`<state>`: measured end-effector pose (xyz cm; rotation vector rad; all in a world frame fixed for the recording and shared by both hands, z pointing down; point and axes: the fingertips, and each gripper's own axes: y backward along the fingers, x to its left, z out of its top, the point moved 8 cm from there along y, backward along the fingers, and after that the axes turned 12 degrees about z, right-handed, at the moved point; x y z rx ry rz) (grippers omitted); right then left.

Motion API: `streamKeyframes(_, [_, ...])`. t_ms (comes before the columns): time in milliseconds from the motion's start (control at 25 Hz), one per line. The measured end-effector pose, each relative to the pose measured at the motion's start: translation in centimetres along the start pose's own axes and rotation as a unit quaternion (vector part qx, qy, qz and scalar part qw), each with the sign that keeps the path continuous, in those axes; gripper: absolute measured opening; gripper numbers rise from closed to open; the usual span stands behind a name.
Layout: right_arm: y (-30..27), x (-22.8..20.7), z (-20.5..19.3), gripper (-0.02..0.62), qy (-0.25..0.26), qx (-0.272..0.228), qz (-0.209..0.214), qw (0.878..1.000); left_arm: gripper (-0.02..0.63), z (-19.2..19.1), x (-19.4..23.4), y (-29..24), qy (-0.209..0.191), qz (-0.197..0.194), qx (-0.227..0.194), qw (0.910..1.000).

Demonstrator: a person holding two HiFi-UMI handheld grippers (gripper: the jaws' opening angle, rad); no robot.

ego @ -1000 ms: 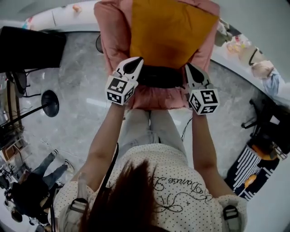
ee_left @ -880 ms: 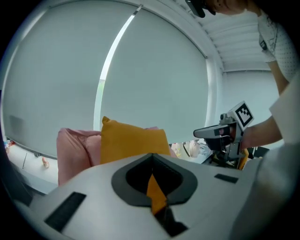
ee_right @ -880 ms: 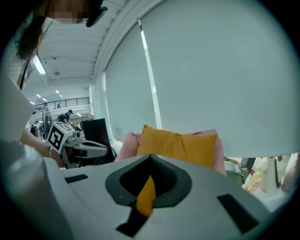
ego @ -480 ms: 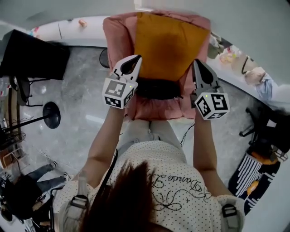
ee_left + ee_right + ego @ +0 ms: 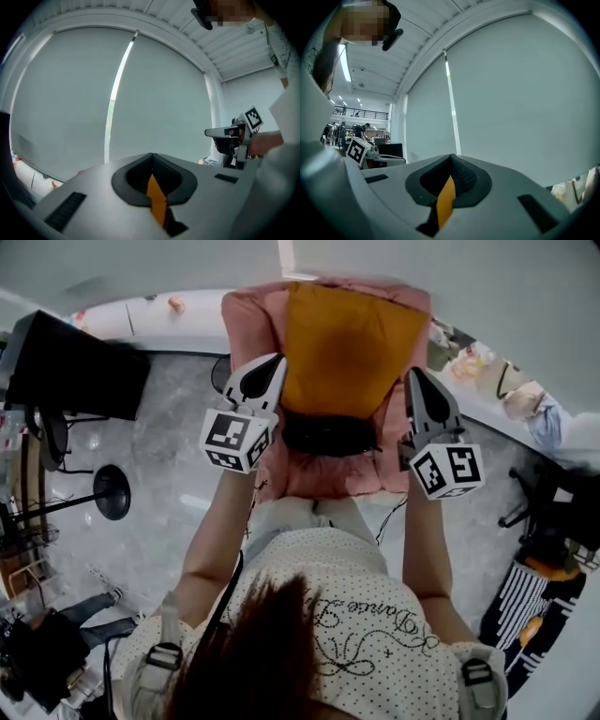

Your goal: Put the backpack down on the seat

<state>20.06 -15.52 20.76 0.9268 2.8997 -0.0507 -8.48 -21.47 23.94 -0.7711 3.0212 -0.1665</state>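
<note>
A black backpack [image 5: 328, 432] lies on the seat of a pink armchair [image 5: 333, 474], in front of an orange cushion [image 5: 352, 343]. My left gripper [image 5: 265, 369] hovers at the chair's left arm, shut and empty. My right gripper [image 5: 418, 382] hangs at the chair's right arm, also shut with nothing in it. Both stand apart from the backpack. In the left gripper view the closed jaws [image 5: 152, 165] point up at a pale roller blind, with the right gripper [image 5: 234, 136] off to the side. The right gripper view shows shut jaws [image 5: 450, 166] and the left gripper [image 5: 361, 152].
A black desk [image 5: 84, 362] stands at the left, with a round stool base [image 5: 112, 491] on the grey floor. A white counter [image 5: 492, 381] with small items curves along the right. A person [image 5: 47, 643] sits at the lower left. A striped mat [image 5: 520, 601] lies at the right.
Both grippers have lifted and spread outward from the backpack's sides to beside the chair arms. The backpack stays on the seat.
</note>
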Motion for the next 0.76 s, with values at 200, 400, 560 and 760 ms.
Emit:
streamKeyframes(200, [-0.5,0.5,1.3,0.011,0.012,-0.009,-0.001,1.0,0.003,0.8,0.9,0.2,0.002,0.007,-0.01,0.9999])
streamKeyframes(400, [-0.6,0.8,1.8,0.011,0.014,-0.016,-0.006,1.0,0.003,1.3,1.0,0.2,0.002,0.006,-0.014,0.9999])
streamKeyframes(560, [-0.8,0.8,1.6,0.011,0.01,-0.026,-0.011,1.0,0.003,1.0,1.1,0.2,0.004,0.007,-0.014,0.9999])
streamKeyframes(760, [-0.6,0.4,2.1,0.011,0.017,-0.022,-0.021,0.999,0.003,1.5,1.0,0.0,0.002,0.006,-0.014,0.9999])
